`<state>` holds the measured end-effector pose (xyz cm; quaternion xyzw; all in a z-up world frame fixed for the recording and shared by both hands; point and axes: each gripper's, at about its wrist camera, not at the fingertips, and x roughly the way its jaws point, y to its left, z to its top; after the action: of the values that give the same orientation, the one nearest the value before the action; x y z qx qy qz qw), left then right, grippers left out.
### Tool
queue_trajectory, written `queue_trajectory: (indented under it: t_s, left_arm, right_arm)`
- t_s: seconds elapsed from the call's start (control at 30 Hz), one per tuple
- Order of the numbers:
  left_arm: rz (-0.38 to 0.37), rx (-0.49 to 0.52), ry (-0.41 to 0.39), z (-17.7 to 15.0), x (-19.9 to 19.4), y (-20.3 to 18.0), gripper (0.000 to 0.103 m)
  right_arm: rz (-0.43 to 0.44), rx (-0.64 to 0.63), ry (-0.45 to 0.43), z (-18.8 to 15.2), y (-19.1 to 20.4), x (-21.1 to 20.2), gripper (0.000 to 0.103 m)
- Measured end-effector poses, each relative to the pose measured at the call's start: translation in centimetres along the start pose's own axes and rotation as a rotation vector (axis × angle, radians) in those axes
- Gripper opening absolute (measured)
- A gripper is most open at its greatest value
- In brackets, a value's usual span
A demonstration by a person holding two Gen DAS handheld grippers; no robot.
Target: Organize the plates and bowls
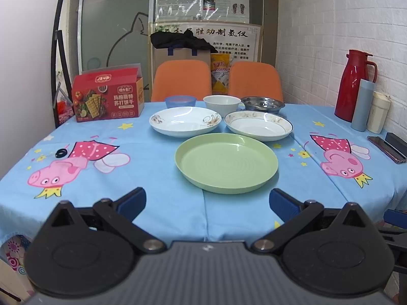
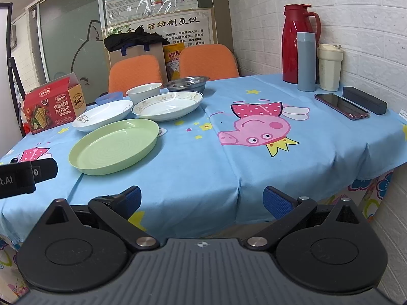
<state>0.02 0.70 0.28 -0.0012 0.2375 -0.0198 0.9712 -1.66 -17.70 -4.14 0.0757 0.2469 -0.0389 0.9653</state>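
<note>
A green plate (image 1: 226, 162) (image 2: 114, 145) lies nearest me on the blue tablecloth. Behind it lie a white plate with brown motifs (image 1: 185, 121) (image 2: 103, 114) and a gold-rimmed white plate (image 1: 258, 125) (image 2: 168, 105). Further back stand a blue bowl (image 1: 180, 101) (image 2: 108, 98), a white bowl (image 1: 221, 103) (image 2: 143, 91) and a steel bowl (image 1: 262, 103) (image 2: 186, 81). My left gripper (image 1: 207, 204) is open and empty at the front edge, short of the green plate. My right gripper (image 2: 202, 202) is open and empty, right of the plates.
A red cracker box (image 1: 106, 96) stands at the back left. A red thermos (image 2: 297, 43), a blue flask (image 2: 306, 61) and a cream cup (image 2: 329, 67) stand by the brick wall. A phone (image 2: 340, 105) and a black case (image 2: 363, 100) lie nearby. Two orange chairs (image 1: 182, 78) stand behind the table.
</note>
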Motion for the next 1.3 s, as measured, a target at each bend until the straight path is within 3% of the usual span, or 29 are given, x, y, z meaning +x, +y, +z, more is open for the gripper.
queue_trajectory:
  t_s: [1.3]
  left_arm:
    - [0.016,-0.022,0.016,-0.39,0.08,0.74,0.103]
  right_arm:
    - [0.002,-0.021,-0.009,0.03,0.33,-0.51,0.103]
